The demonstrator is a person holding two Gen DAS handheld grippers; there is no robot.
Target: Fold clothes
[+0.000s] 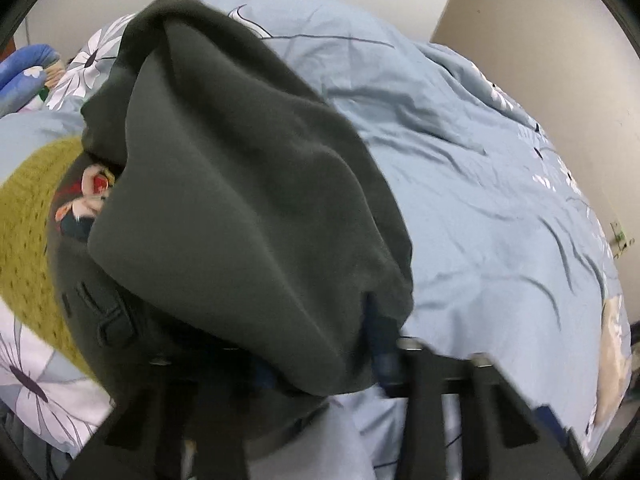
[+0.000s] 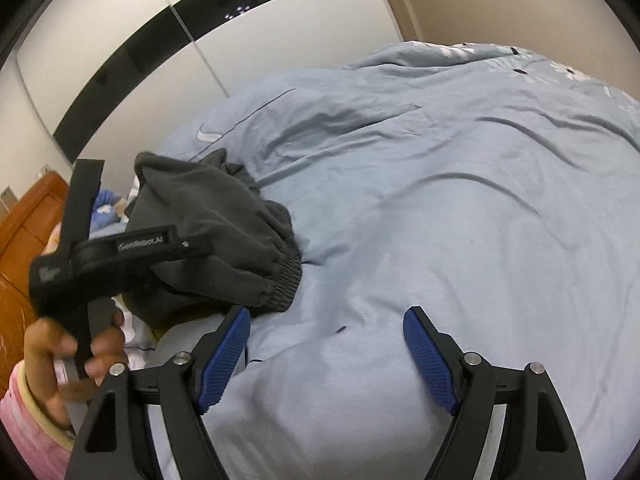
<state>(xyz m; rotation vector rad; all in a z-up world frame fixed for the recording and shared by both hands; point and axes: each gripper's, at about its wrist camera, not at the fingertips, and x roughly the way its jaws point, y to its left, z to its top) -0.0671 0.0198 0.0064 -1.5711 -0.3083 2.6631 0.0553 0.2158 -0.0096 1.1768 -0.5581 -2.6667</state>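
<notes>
Looking along the left gripper (image 1: 320,376) in the left wrist view: its fingers are almost wholly buried under a dark grey garment (image 1: 240,208), which is bunched over and between them; the blue pads barely show beside the fold, narrowed in on the cloth, so this gripper reads as pinching the garment. The garment fills the middle of the view and blocks most of what lies behind and to the left. Beneath it lies a light blue duvet (image 1: 480,200) with white flower print, heavily creased. At left, partly covered by the garment, a mustard-yellow knitted item (image 1: 28,216) and a patch of red-and-white printed cloth (image 1: 94,192). A blue bundle (image 1: 24,68) sits at the far left edge. A beige wall panel (image 1: 540,40) stands behind the bed at right. Frame is motion-blurred near the fingers. Right wrist view: the right gripper (image 2: 326,356) hangs over bare duvet (image 2: 480,200), fingers spread wide, blue pads (image 2: 224,360) with nothing between them. The garment (image 2: 216,220) sits left of centre, its elastic waistband toward the near side, just beyond the left-hand pad. The left gripper's black body crosses in front of it, held by a hand (image 2: 68,356) in a pink sleeve (image 2: 28,420). Wooden furniture (image 2: 28,240) at far left; white wardrobe doors with a black band (image 2: 200,12) behind.
</notes>
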